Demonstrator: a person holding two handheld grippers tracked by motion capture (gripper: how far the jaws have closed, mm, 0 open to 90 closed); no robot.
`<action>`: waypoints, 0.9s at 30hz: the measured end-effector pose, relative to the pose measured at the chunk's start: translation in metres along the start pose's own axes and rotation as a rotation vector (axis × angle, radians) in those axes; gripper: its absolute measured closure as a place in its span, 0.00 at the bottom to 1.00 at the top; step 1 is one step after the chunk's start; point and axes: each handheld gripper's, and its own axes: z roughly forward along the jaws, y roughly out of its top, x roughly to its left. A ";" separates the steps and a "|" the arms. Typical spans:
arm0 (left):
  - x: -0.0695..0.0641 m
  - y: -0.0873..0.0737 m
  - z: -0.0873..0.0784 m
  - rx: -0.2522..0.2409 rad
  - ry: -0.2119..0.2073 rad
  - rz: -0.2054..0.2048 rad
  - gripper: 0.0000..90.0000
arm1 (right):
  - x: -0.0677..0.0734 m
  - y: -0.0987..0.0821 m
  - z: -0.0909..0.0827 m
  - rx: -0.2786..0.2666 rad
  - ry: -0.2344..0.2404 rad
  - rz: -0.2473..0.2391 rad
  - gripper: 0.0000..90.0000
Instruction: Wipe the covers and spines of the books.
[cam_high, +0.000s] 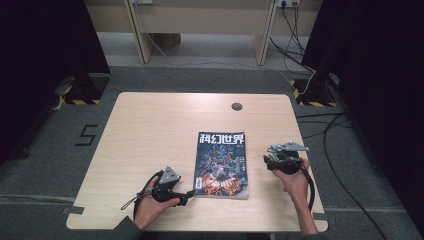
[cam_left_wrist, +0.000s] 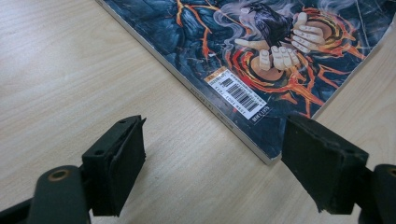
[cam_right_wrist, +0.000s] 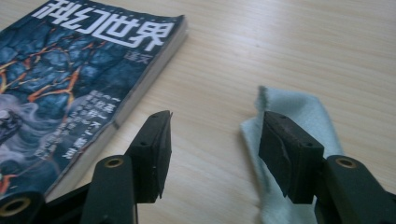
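Right claw (cam_right_wrist: 212, 154) gapes wide beside a crumpled pale-green cloth (cam_right_wrist: 299, 116), near a dark-covered magazine (cam_right_wrist: 70, 84).

high view: looked forward and down from above the person's side, whole table (cam_high: 150, 120) in frame | left gripper view: sat low, close at magazine (cam_left_wrist: 261, 51) near corner | right gripper view: low, close along magazine's other edge | shared: magazine, tabletop

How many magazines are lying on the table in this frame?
1. The magazine lies flat, cover up, near the table's front edge, between the left gripper and the right gripper. None seems hidden.
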 end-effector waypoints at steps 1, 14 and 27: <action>0.000 0.000 0.000 0.001 0.000 0.001 0.23 | 0.003 0.000 0.001 0.002 0.007 -0.004 0.47; -0.002 0.000 0.003 0.010 -0.013 -0.010 0.20 | 0.044 0.003 0.020 0.066 0.120 -0.070 0.43; -0.004 0.000 0.006 0.021 -0.027 -0.001 0.21 | 0.074 -0.002 0.039 0.127 0.182 -0.108 0.43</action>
